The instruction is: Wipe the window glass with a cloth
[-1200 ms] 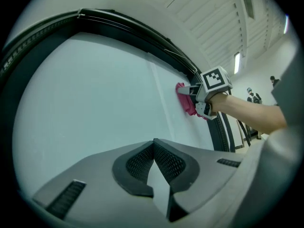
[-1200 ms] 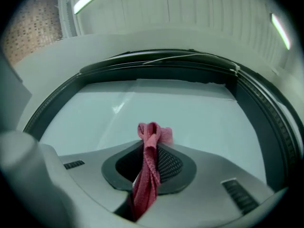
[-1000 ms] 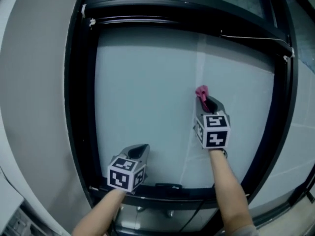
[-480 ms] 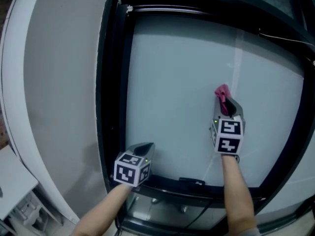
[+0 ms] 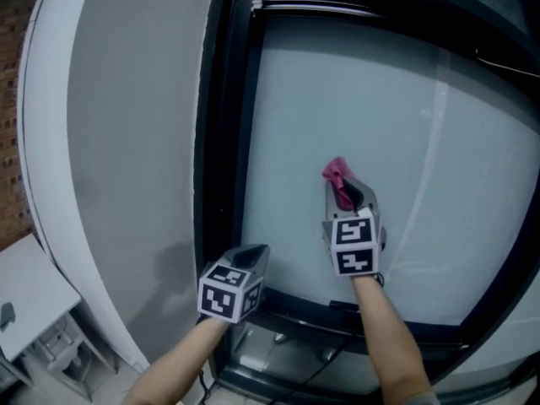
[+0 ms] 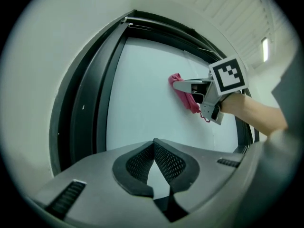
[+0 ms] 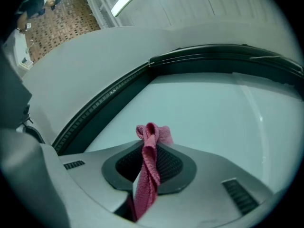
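Note:
The window glass (image 5: 380, 125) is a pale frosted pane in a black frame (image 5: 224, 142). My right gripper (image 5: 340, 180) is shut on a pink cloth (image 5: 337, 175) and presses its bunched tip against the lower middle of the pane. In the right gripper view the pink cloth (image 7: 149, 165) runs up between the closed jaws and folds over at the glass (image 7: 204, 113). My left gripper (image 5: 251, 253) hovers low by the frame's bottom left corner, shut and empty. From the left gripper view the right gripper (image 6: 183, 84) and the cloth (image 6: 183, 94) show against the pane (image 6: 142, 89).
A wide grey wall (image 5: 135, 159) lies left of the window frame. A white ledge (image 5: 29, 298) sits at the lower left. Cables hang below the bottom rail (image 5: 337, 315) of the frame. Part of a person (image 7: 40, 1) stands far off on a brick floor in the right gripper view.
The right gripper with the pink cloth has slid left and slightly down across the glass. The head view has swung left, showing more grey wall. The left gripper has stayed by the bottom left corner.

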`<action>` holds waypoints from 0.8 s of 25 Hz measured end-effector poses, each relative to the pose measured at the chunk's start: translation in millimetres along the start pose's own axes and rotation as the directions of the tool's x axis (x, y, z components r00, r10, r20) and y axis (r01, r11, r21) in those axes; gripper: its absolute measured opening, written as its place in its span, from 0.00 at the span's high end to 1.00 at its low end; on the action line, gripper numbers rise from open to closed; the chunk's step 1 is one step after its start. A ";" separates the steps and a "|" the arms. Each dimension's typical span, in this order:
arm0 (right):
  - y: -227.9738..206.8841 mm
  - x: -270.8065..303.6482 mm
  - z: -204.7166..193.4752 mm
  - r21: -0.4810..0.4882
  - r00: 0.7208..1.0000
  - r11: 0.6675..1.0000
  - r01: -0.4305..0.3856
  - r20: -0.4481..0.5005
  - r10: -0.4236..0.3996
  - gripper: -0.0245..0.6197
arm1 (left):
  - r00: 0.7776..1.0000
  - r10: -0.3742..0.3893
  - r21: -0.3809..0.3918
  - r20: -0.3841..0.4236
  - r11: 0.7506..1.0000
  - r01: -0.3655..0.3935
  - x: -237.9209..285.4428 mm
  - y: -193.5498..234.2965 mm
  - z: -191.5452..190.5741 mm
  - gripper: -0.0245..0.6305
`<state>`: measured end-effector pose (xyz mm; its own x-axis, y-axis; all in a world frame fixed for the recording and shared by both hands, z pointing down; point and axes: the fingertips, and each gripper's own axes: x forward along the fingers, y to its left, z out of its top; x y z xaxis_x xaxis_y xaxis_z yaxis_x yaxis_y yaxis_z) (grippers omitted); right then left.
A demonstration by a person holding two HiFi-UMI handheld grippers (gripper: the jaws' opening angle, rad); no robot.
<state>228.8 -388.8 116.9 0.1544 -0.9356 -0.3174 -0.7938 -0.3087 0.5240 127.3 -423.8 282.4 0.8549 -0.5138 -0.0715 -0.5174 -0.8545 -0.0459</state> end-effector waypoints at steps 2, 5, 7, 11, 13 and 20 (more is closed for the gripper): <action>30.0 9.4 -5.6 0.006 0.998 0.998 -0.062 -0.017 0.062 0.89 | 1.000 0.024 -0.011 -0.013 1.000 -0.025 -8.4 8.6 -9.0 0.96; 67.6 19.8 -15.1 0.020 0.989 0.990 -0.141 -0.039 0.142 0.89 | 0.997 0.061 -0.021 -0.036 0.998 -0.062 -22.0 19.0 -21.8 0.96; 90.0 25.6 -21.5 0.032 0.981 0.982 -0.187 -0.048 0.188 0.89 | 0.995 0.091 -0.026 -0.045 0.995 -0.093 -31.0 27.0 -27.4 0.96; 130.9 34.1 -37.8 0.049 0.963 0.965 -0.258 -0.066 0.261 0.89 | 0.987 0.146 -0.031 -0.068 0.988 -0.149 -48.0 43.9 -40.3 0.96; 148.6 37.3 -47.3 0.050 0.956 0.959 -0.280 -0.077 0.284 0.89 | 0.982 0.173 -0.030 -0.078 0.984 -0.176 -55.3 51.7 -46.4 0.96; 204.6 37.0 -80.7 0.054 0.911 0.920 -0.388 -0.127 0.392 0.89 | 0.971 0.215 -0.041 -0.106 0.975 -0.220 -69.9 63.3 -63.1 0.96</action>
<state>119.5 -500.4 276.2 -0.0956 -0.9953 0.0167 -0.8222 0.0884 0.5623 37.1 -446.8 347.3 0.7231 -0.6903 0.0263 -0.6907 -0.7231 0.0115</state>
